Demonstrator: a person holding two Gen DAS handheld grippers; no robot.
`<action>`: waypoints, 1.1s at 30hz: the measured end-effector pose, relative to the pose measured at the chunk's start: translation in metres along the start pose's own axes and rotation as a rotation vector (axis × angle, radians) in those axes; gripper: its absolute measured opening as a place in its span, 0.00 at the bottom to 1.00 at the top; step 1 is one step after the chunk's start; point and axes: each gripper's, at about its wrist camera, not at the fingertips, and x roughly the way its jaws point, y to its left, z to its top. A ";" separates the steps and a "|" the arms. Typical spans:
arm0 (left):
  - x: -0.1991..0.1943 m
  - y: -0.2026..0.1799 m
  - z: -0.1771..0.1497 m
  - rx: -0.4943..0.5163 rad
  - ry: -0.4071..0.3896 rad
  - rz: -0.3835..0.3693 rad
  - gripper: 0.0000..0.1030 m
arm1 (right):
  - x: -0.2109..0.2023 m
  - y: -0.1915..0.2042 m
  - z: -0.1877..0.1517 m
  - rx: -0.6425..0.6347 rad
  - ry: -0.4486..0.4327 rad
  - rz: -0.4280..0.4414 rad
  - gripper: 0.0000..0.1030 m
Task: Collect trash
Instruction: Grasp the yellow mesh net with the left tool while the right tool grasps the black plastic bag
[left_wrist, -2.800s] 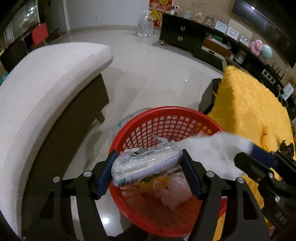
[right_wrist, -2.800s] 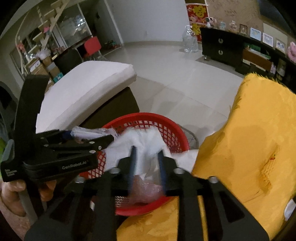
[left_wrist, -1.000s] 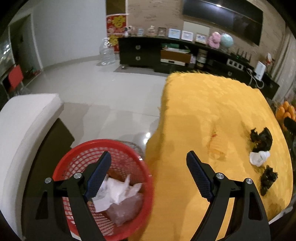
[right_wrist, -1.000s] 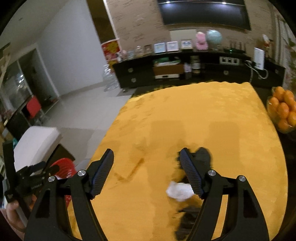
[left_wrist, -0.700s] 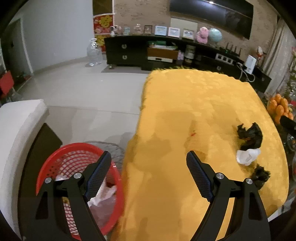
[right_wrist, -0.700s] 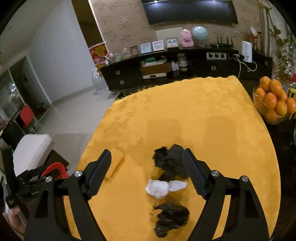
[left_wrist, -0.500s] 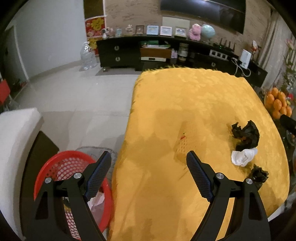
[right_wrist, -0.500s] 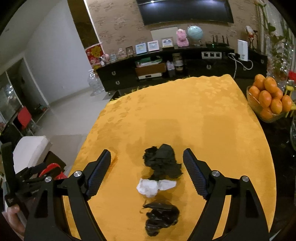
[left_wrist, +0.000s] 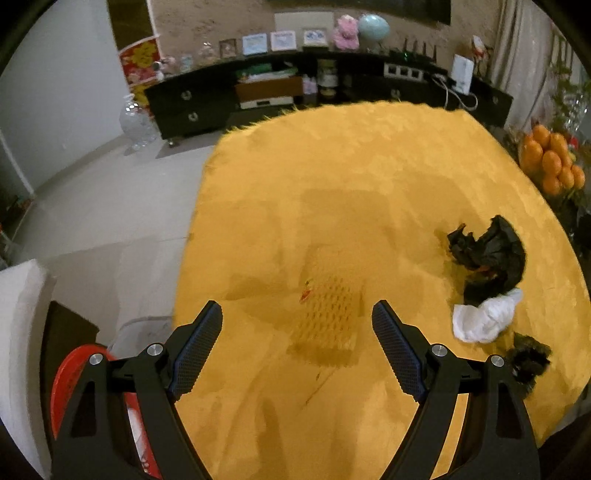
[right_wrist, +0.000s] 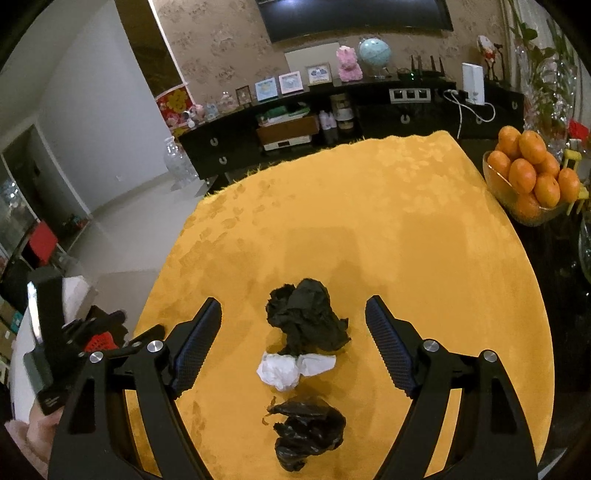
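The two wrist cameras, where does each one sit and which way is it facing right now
Left wrist: on the left gripper, angled down at the yellow tablecloth; its open fingers frame a yellow mesh sleeve.
Right wrist: on the right gripper, angled down at the black bag; the hand holding the left gripper shows at left.
Shared: the cloth, the white tissue, the red basket.

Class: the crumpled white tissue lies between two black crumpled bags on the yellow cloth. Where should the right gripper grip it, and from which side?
Grip the crumpled white tissue across its bulky left lump, coming from above: the open right gripper already straddles it, and its thin right tail lies flat.
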 end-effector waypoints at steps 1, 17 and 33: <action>0.005 -0.001 0.001 0.001 0.007 -0.005 0.78 | 0.000 -0.001 0.000 0.001 0.001 -0.002 0.75; 0.049 -0.012 0.000 0.015 0.042 -0.076 0.32 | 0.032 -0.011 -0.008 0.009 0.049 -0.053 0.75; -0.022 0.007 0.000 -0.062 -0.100 -0.136 0.15 | 0.087 0.008 -0.011 -0.075 0.100 -0.095 0.84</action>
